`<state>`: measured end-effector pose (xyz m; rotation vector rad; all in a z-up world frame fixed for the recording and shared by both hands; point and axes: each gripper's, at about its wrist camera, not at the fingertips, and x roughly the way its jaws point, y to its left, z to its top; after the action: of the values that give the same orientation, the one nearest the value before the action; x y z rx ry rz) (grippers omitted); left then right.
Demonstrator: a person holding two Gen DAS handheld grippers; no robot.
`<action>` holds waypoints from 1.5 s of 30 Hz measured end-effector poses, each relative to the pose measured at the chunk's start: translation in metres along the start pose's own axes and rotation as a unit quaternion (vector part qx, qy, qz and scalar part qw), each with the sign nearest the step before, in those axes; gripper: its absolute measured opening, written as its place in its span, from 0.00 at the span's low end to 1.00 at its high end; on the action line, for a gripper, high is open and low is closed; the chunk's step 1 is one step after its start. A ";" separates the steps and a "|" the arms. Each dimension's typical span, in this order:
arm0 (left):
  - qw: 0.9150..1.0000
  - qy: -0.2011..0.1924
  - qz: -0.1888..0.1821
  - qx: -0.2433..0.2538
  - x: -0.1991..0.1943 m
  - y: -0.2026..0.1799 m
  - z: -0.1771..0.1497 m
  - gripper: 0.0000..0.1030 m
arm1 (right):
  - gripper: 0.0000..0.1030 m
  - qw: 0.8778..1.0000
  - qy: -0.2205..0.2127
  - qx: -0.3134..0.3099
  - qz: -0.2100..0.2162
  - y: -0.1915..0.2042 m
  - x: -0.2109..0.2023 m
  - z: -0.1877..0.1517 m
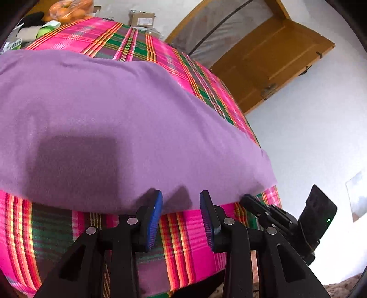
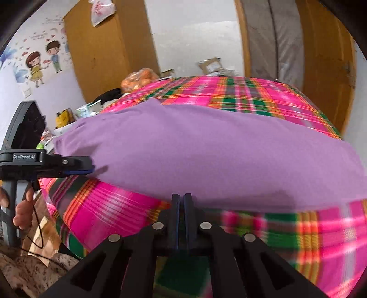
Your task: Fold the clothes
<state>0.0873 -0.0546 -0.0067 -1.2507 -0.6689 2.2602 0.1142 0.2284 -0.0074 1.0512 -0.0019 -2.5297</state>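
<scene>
A smooth lilac knit garment (image 1: 128, 119) lies spread flat on a table covered by a bright pink, green and orange plaid cloth (image 1: 183, 238). Its surface shows almost no creases, and its near hem runs just back from the table's front edge, leaving a strip of plaid showing in front of it.

The left gripper (image 1: 181, 206), black with blue ribbed pads (image 1: 154, 220), sits at that near hem with its jaws spread apart and nothing between them; the pad tips reach the edge of the fabric, and a dark shadow falls on the cloth just beyond. In the right wrist view the same gripper (image 2: 88, 170) appears from the side at the garment's left end, a hand (image 2: 21, 212) holding its grip.

The right gripper (image 2: 181, 201) is at the hem too, further along the same edge, its two dark pads pressed together with no gap. Whether a fold of the lilac fabric is caught between them cannot be told, since the tips sit right at the hem line and the picture is blurred there.

At the far side of the table lie a bag of orange fruit (image 1: 68, 9), some cardboard boxes (image 1: 142, 19) and a few small packets. Behind stand brown wooden panels (image 1: 270, 59) and a white wall; in the right view the wall carries a cartoon sticker of two children (image 2: 43, 62).
</scene>
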 end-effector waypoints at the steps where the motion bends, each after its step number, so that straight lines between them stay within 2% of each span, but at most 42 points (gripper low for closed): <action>1: 1.000 -0.001 -0.002 -0.002 0.000 0.001 0.000 0.34 | 0.03 1.000 -0.008 0.005 -0.008 -0.004 -0.004 0.000; 6: 1.000 -0.006 -0.009 -0.014 0.005 0.004 0.004 0.34 | 0.04 0.993 -0.046 0.071 -0.083 -0.062 -0.020 0.008; 9: 1.000 -0.008 -0.010 -0.017 0.004 0.005 0.002 0.34 | 0.04 0.987 -0.029 0.092 -0.127 -0.084 -0.015 0.007; 17: 0.999 -0.008 -0.025 -0.029 0.004 0.009 -0.002 0.34 | 0.04 0.987 -0.029 0.076 -0.139 -0.086 -0.035 -0.022; 21: 0.999 -0.007 -0.033 -0.031 0.000 0.013 -0.004 0.34 | 0.04 0.982 -0.057 0.093 -0.156 -0.098 -0.049 -0.017; 26: 0.998 -0.005 -0.049 -0.029 -0.003 0.018 -0.006 0.34 | 0.04 0.981 -0.060 0.105 -0.151 -0.101 -0.038 0.001; 32: 0.997 -0.003 -0.067 -0.028 -0.007 0.024 -0.008 0.34 | 0.05 0.990 -0.028 0.091 -0.108 -0.072 -0.014 -0.001; 37: 0.996 0.001 -0.082 -0.024 -0.011 0.029 -0.010 0.34 | 0.05 0.990 -0.012 0.084 -0.115 -0.058 -0.022 -0.007; 39: 0.996 0.004 -0.087 -0.022 -0.012 0.031 -0.011 0.34 | 0.05 0.989 -0.029 0.075 -0.122 -0.049 -0.027 -0.001; 41: 0.996 0.005 -0.091 -0.021 -0.013 0.033 -0.011 0.34 | 0.05 0.991 -0.040 0.065 -0.107 -0.039 -0.024 0.010; 45: 0.995 0.003 -0.094 -0.023 -0.018 0.038 -0.013 0.34 | 0.05 0.996 -0.016 0.044 -0.073 -0.018 0.002 0.018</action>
<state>0.1009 -0.0930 -0.0246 -1.1637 -0.8042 2.0972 0.0946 0.2412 0.0013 1.0817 -0.0481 -2.6998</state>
